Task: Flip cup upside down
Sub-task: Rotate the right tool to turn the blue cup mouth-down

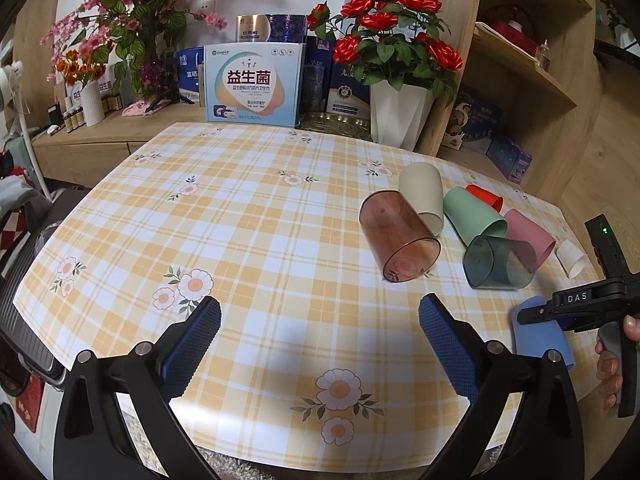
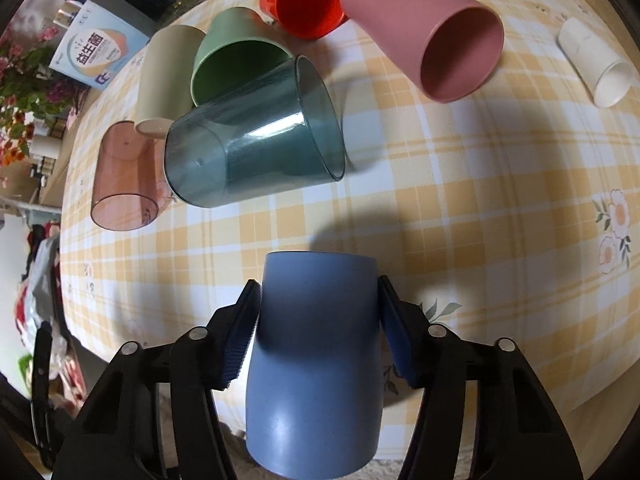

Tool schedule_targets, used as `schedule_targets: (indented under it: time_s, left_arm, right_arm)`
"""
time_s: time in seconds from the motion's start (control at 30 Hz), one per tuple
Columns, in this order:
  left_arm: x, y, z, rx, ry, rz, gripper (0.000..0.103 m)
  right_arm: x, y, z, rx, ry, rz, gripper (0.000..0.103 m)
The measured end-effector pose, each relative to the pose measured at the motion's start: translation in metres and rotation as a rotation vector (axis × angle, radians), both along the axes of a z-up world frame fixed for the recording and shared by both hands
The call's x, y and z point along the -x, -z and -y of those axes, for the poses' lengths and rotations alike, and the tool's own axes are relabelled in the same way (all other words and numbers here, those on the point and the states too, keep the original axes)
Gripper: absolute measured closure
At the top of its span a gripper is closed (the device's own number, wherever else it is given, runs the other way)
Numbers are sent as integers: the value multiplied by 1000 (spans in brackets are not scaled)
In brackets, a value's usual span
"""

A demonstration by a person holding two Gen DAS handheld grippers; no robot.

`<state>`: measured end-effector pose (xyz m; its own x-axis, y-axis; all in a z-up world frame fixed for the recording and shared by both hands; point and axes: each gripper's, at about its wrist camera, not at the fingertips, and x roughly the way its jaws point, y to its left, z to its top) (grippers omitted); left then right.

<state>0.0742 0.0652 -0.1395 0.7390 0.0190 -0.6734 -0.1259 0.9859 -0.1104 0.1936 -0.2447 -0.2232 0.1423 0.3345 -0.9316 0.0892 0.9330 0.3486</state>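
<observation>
My right gripper (image 2: pixel 318 320) is shut on a blue cup (image 2: pixel 316 360), its pads pressed on both sides. The cup hangs over the near edge of the checked table (image 2: pixel 460 208). In the left wrist view the same blue cup (image 1: pixel 540 340) and the right gripper (image 1: pixel 532 316) show at the far right. My left gripper (image 1: pixel 320 320) is open and empty above the table's near side. Several cups lie on their sides: a clear brown one (image 1: pixel 396 236), a clear grey-green one (image 2: pixel 256 144), a beige one (image 1: pixel 424 198), a green one (image 2: pixel 236 52), a red one (image 2: pixel 304 2), a pink one (image 2: pixel 432 36) and a white one (image 2: pixel 596 64).
Behind the table stand a white pot of red roses (image 1: pixel 396 116), a printed box (image 1: pixel 252 84), pink flowers (image 1: pixel 128 20) and wooden shelves (image 1: pixel 532 60). A grey chair (image 1: pixel 24 264) is at the left edge.
</observation>
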Motion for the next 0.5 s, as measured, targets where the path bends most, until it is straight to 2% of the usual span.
schedule_targets:
  time_s: [0.17,0.5]
  left_arm:
    - [1,-2,0,-1,-3,9,6]
    - [4,-7,14,-18,28,17,6]
  right_arm:
    - [11,-10,6,-39,-3,53,47]
    - [57,-49,19,-65,1,243,47]
